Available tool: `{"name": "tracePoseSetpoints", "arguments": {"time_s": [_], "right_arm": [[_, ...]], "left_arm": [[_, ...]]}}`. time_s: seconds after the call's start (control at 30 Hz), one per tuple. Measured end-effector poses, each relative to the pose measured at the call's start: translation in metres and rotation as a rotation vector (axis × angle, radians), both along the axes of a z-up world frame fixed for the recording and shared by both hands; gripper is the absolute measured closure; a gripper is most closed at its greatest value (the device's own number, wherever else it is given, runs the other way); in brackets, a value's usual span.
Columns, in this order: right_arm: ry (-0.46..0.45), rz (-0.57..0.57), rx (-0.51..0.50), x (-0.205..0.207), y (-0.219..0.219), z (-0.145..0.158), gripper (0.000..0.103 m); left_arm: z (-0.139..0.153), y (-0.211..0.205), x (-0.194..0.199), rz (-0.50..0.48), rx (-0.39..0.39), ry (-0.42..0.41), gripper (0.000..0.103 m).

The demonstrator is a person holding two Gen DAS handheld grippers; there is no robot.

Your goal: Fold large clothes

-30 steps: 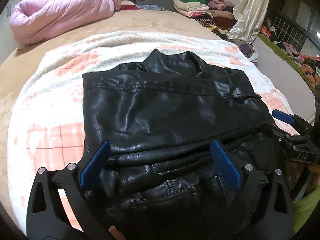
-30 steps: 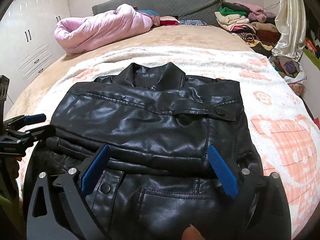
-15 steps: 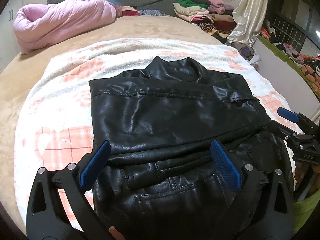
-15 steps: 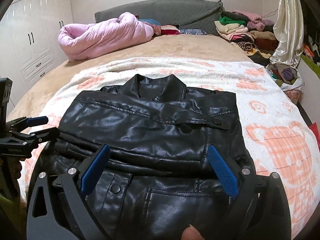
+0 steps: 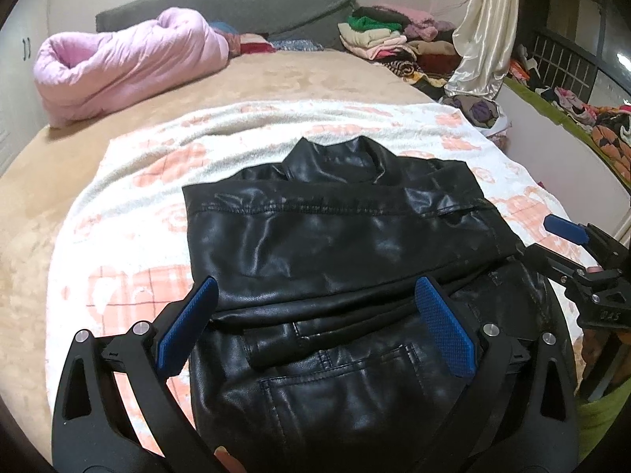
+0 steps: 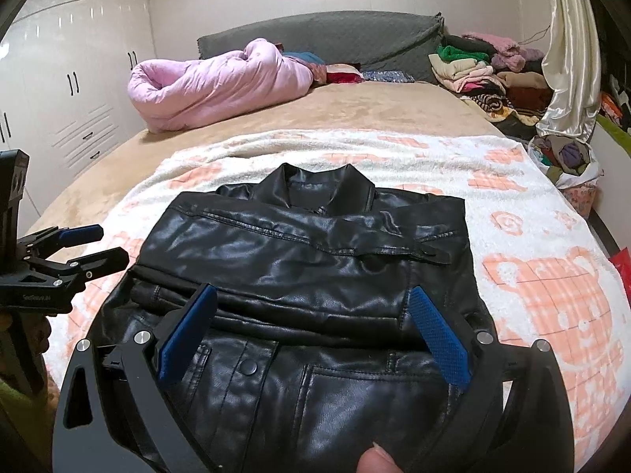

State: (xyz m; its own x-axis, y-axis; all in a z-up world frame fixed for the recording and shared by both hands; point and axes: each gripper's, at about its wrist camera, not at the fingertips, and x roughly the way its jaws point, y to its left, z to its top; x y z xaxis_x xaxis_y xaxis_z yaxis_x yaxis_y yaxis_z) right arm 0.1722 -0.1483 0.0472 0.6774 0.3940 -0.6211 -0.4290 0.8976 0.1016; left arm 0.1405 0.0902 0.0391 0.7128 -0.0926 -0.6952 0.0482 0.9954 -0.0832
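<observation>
One black leather jacket (image 5: pixel 335 260) lies folded on a white blanket with orange checks (image 5: pixel 130 213), collar toward the headboard, near hem under both cameras. Two grippers counted: left gripper (image 5: pixel 315 315) and right gripper (image 6: pixel 311 321), each with two blue-padded fingers spread wide over the jacket's lower half, pinching nothing. Whether the pads touch the leather cannot be told. One rolled pink duvet (image 6: pixel 213 82) sits at the far left of the bed; one stack of folded clothes (image 6: pixel 473 67) at the far right corner; one cream curtain (image 6: pixel 572 51) hangs beside it. Left view only: right gripper seen from the side at the jacket's right edge, fingers apart, plus a dark railing (image 5: pixel 560 59) with scattered clothing. Right view only: white wardrobe doors (image 6: pixel 71 90), left gripper at the jacket's left edge, fingers parted, and a snap button (image 6: pixel 247 365) on the jacket front.
</observation>
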Motion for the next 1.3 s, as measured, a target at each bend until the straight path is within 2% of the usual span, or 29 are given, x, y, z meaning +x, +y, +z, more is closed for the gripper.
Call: {"name": "tracePoseSetpoints", "arguments": {"time_s": [0.2, 0.97, 1.13, 1.3], "right_arm": [[-0.018, 0.013, 0.009, -0.016, -0.013, 0.007, 0.005], [0.006, 0.004, 0.002, -0.073, -0.082, -0.010, 0.005], [0.039, 0.006, -0.003, -0.080, -0.093, -0.020, 0.005], [0.087, 0.001, 0.005, -0.087, -0.107, -0.035, 0.005]], "left_arm": [[0.006, 0.000, -0.018, 0.031, -0.040, -0.017, 0.010], [-0.014, -0.018, -0.086, 0.093, 0.005, 0.039, 0.010], [-0.021, -0.015, -0.097, 0.126, 0.035, 0.060, 0.009], [-0.034, -0.013, -0.109, 0.140, 0.027, 0.098, 0.010]]}}
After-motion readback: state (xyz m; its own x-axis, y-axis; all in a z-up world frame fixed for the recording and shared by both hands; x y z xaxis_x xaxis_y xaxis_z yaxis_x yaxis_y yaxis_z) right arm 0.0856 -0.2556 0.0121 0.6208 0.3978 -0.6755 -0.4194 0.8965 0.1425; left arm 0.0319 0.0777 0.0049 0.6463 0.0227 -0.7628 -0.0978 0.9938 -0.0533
